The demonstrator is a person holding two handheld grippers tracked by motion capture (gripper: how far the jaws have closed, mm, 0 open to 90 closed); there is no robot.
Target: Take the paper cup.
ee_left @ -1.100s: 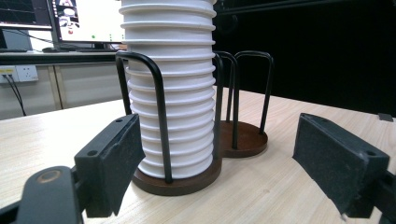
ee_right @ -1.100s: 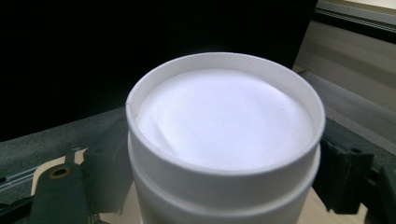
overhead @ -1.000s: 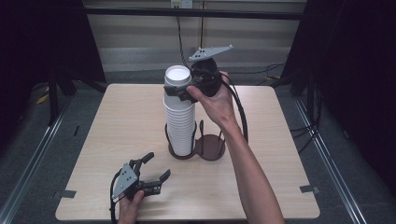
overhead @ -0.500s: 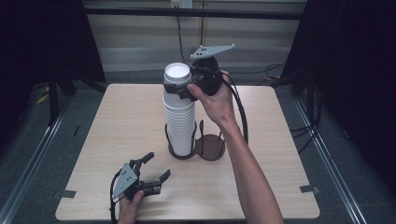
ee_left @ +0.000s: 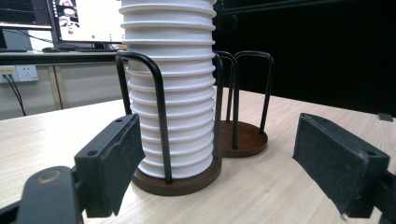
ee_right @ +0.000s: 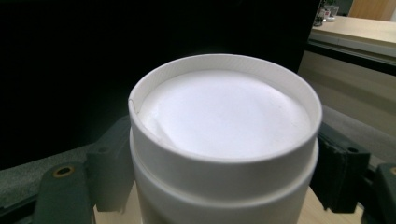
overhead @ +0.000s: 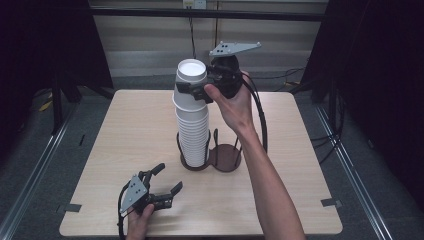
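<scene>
At centre frame the right gripper (overhead: 196,93) clamps the top cup (overhead: 190,82) of the stack (overhead: 193,132) in the wire rack (overhead: 225,157), likely to lift it free, while the left gripper (overhead: 165,184), jaws apart, waits lower left on the table (overhead: 300,150).

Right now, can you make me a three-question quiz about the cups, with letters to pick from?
1. Where is the cup stack?
A. in the rack's left ring
B. in the rack's right ring
C. flat on the table

2. What colour are the cups?
A. red
B. white
C. blue

3. What is the right gripper doing?
A. lying on the table
B. hanging open
C. clamping the top cup

Answers: 1 A, wire posts of the rack surround the stack in the left ring. 2 B, every cup is white. 3 C, its jaws press both sides of the top cup.
</scene>
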